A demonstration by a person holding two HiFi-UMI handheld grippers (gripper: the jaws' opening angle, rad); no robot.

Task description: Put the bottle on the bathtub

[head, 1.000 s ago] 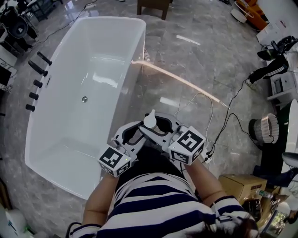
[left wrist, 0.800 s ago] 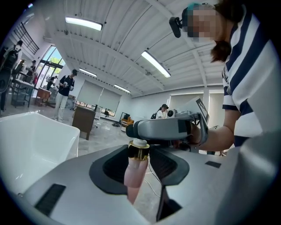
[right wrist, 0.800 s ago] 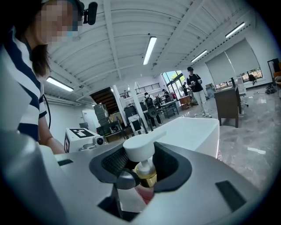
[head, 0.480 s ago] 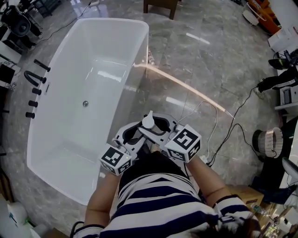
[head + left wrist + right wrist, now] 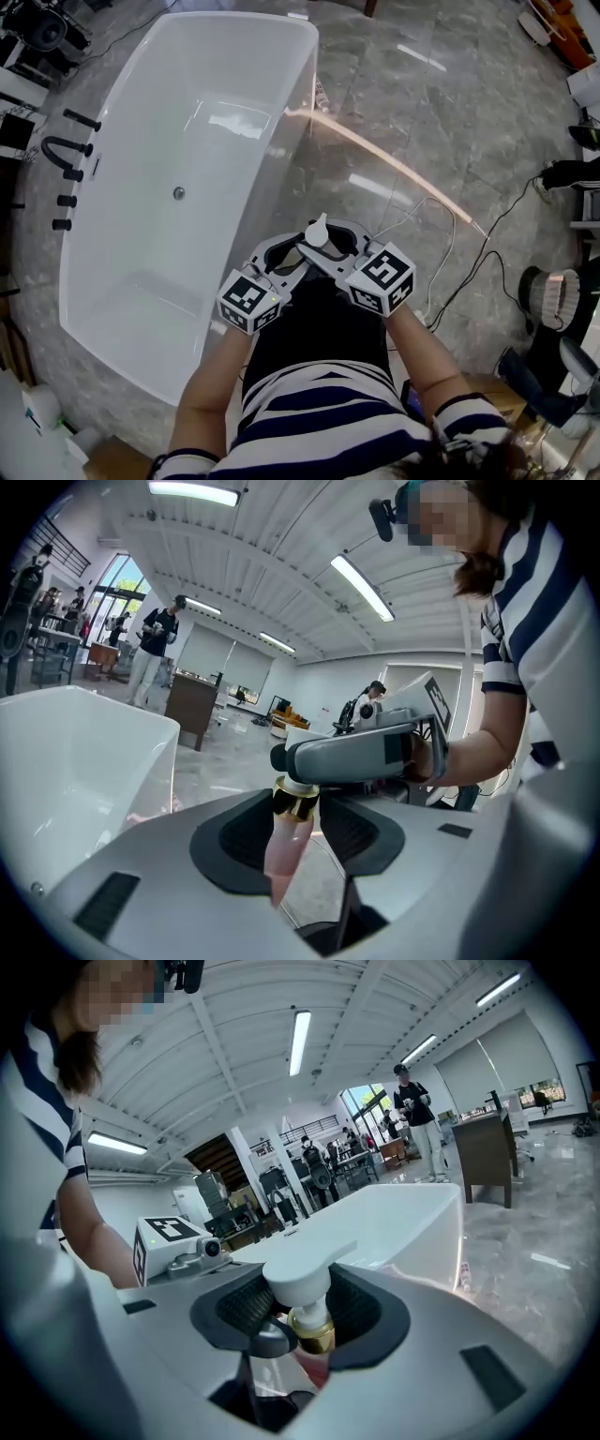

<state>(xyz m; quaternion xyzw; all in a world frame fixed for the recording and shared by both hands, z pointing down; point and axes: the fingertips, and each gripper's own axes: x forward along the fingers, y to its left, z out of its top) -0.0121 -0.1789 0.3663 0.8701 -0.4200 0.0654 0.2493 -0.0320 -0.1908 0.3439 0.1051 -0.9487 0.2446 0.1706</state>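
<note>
A pink bottle (image 5: 284, 850) with a gold collar (image 5: 311, 1328) and a white pump head (image 5: 317, 231) is held in the air in front of the person's body, just right of the white bathtub (image 5: 141, 234). My left gripper (image 5: 281, 255) is shut round the bottle's body. My right gripper (image 5: 333, 246) is shut on the neck under the pump. The two grippers cross each other at the bottle, and the right one's jaw lies across the top of the left gripper view. The bottle's base is hidden.
Black tap fittings (image 5: 66, 155) stand along the tub's far left rim, and its drain (image 5: 178, 193) shows inside. Cables (image 5: 441, 253) trail over the marble floor at the right. People (image 5: 155, 649) and a brown desk (image 5: 487, 1147) are far behind.
The head view has shifted, so the tub sits a little further right and up. Both grippers stay locked together on the bottle, slightly higher in the frame.
</note>
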